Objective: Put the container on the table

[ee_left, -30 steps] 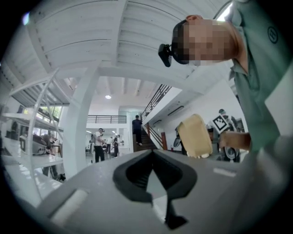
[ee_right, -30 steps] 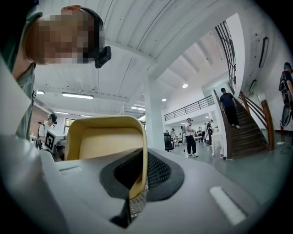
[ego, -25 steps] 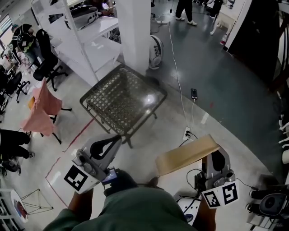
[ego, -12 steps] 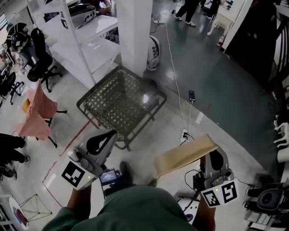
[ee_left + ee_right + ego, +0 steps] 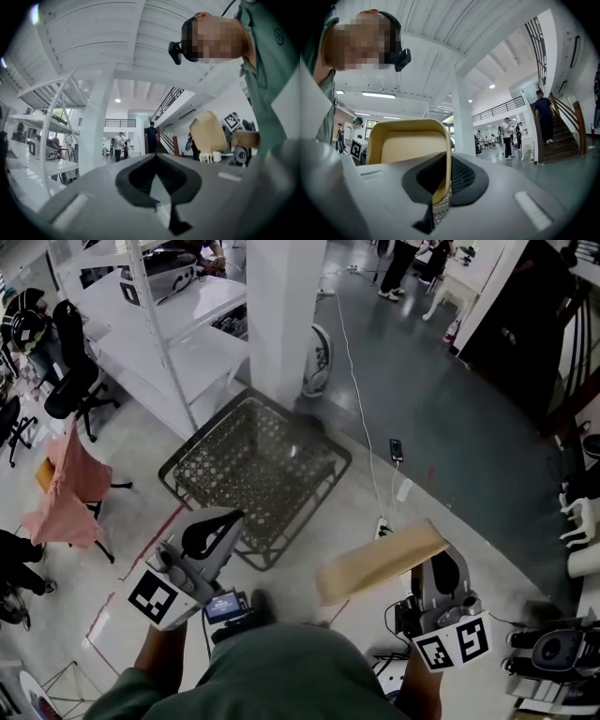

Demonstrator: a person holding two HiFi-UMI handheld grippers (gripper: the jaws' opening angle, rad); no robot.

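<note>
A tan, shallow rectangular container (image 5: pixel 380 562) hangs tilted in the air, gripped by its rim. My right gripper (image 5: pixel 433 563) is shut on that rim; in the right gripper view the container's wall (image 5: pixel 410 140) sits pinched between the jaws of my right gripper (image 5: pixel 443 161). My left gripper (image 5: pixel 234 517) is held level to the left, its jaws together and nothing in them (image 5: pixel 156 157). The left gripper view also catches the container (image 5: pixel 207 132) off to the right. The table (image 5: pixel 187 461), a low woven frame with a glass top, stands on the floor ahead of both grippers.
A white pillar (image 5: pixel 281 306) rises just behind the table, with white shelving (image 5: pixel 159 324) to its left. A chair draped in pink cloth (image 5: pixel 70 484) stands at the left. Cables and a power strip (image 5: pixel 384 521) lie on the floor right of the table. People walk far off.
Both grippers have moved forward toward the table, which now lies closer in the head view. The right gripper has kept its hold on the container; the left stays shut.
</note>
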